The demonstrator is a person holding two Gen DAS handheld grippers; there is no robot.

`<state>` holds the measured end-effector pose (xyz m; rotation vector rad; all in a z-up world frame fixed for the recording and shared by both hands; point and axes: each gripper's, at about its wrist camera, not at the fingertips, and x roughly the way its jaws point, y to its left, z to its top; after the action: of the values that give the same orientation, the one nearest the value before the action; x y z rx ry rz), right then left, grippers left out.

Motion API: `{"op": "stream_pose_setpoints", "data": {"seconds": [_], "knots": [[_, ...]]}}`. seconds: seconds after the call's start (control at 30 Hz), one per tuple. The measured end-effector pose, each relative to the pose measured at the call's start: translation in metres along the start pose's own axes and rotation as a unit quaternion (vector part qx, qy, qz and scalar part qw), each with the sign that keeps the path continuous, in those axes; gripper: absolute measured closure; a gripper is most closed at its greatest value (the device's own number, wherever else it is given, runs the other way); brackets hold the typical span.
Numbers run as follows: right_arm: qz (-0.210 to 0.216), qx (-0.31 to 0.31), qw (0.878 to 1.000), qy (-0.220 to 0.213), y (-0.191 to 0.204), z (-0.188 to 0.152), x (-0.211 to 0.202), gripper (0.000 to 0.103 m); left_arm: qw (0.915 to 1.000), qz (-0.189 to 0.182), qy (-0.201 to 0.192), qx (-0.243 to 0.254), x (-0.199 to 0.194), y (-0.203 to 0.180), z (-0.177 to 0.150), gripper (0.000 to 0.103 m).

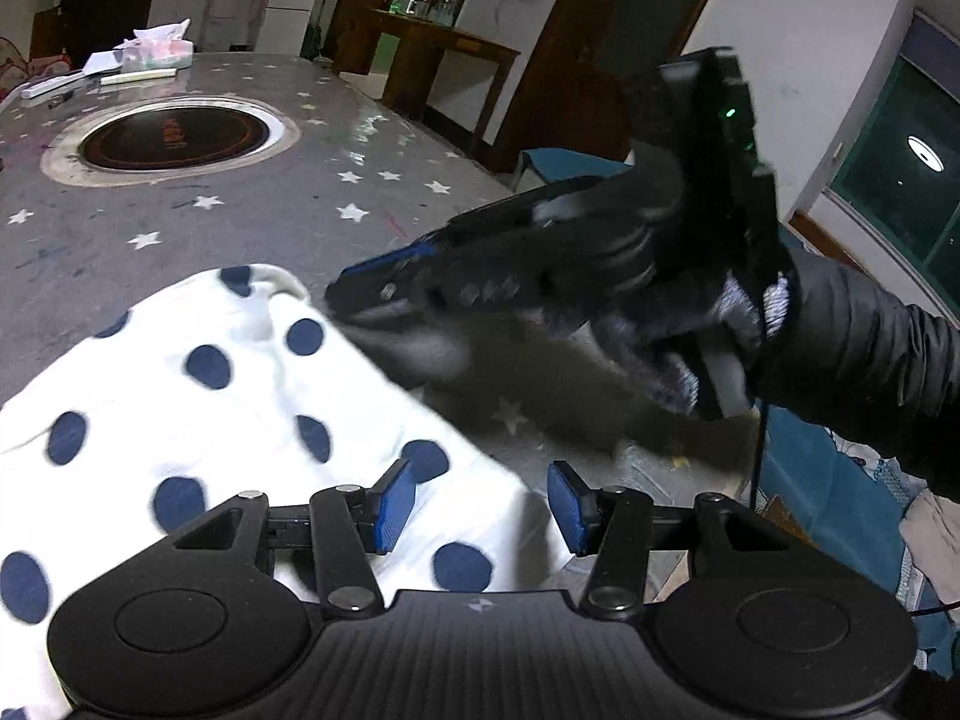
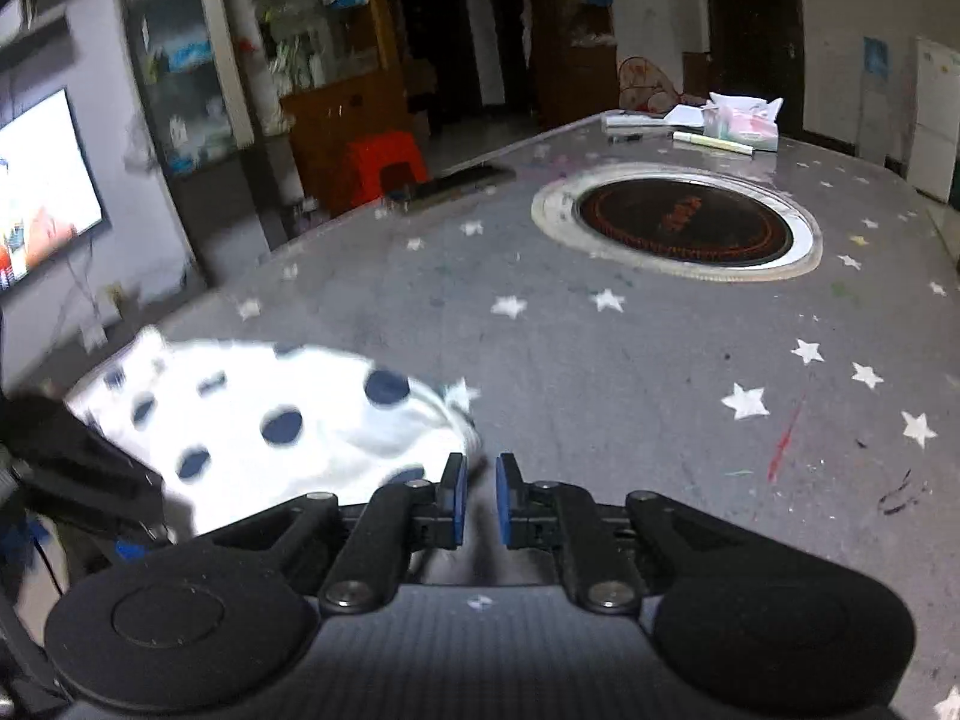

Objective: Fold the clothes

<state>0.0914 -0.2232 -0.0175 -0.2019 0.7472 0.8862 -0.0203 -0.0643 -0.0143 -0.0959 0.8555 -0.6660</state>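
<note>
Your left gripper (image 1: 480,495) stands about half open, its blue pads (image 1: 393,504) apart over the near edge of the cloth (image 1: 198,396) — one pad over the fabric, the other past its edge above the table (image 1: 240,228). Nothing is pinched between them.

Your right gripper (image 2: 481,495) has its pads close together with a narrow gap. In its own view that gap shows only grey table, and the cloth (image 2: 252,420) lies just to the left of the tips, its edge right beside the left pad. From the left wrist view, the right gripper (image 1: 354,294) comes in from the right, tips low at the far right edge of the cloth; blur hides whether fabric is caught there, so you cannot tell if it has hold of anything.

The cloth is white with dark blue dots, lying bunched on the near part of the grey star-print table, towards its left side as the right wrist sees it. Farther back sits a round inset burner (image 2: 684,222) — well apart from the cloth. At the far end lies a tissue pack (image 2: 741,120) with pens and papers.
</note>
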Motion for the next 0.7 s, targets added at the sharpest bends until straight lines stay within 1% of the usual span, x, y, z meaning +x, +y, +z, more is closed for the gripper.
{"op": "stream_pose_setpoints", "data": {"seconds": [0.17, 0.27, 0.4, 0.43, 0.5, 0.53, 0.57, 0.6, 0.67, 0.7], "knots": [[0.016, 0.003, 1.000, -0.001, 0.002, 0.000, 0.010, 0.094, 0.9993, 0.033, 0.012, -0.012, 0.014, -0.007, 0.009, 0.047], [0.022, 0.001, 1.000, 0.002, 0.002, 0.001, 0.015, 0.094, 0.9980, 0.056, 0.019, -0.024, 0.022, -0.009, 0.013, 0.046], [0.029, 0.007, 1.000, 0.003, -0.001, 0.001, 0.018, 0.096, 0.9954, 0.089, 0.026, -0.024, 0.030, -0.014, 0.015, 0.049], [0.032, 0.011, 0.999, 0.002, -0.003, 0.001, 0.018, 0.097, 0.9948, 0.097, 0.026, -0.020, 0.030, -0.015, 0.015, 0.051], [0.040, 0.018, 0.999, 0.000, -0.006, 0.001, 0.017, 0.097, 0.9938, 0.106, 0.024, -0.021, 0.031, -0.014, 0.015, 0.075], [0.041, 0.019, 0.999, 0.002, -0.007, 0.000, 0.018, 0.097, 0.9938, 0.104, 0.023, -0.030, 0.030, -0.010, 0.015, 0.081], [0.041, 0.018, 0.999, 0.004, -0.007, -0.001, 0.019, 0.097, 0.9937, 0.103, 0.021, -0.039, 0.029, -0.005, 0.015, 0.091], [0.040, 0.017, 0.999, 0.005, -0.008, -0.002, 0.020, 0.097, 0.9941, 0.093, 0.020, -0.052, 0.026, 0.001, 0.015, 0.097], [0.037, 0.017, 0.999, 0.005, -0.007, -0.003, 0.020, 0.097, 0.9949, 0.064, 0.010, -0.078, 0.018, 0.011, 0.015, 0.099], [0.035, 0.017, 0.999, 0.003, -0.007, -0.003, 0.019, 0.097, 0.9949, 0.055, 0.003, -0.085, 0.012, 0.015, 0.015, 0.100]]}}
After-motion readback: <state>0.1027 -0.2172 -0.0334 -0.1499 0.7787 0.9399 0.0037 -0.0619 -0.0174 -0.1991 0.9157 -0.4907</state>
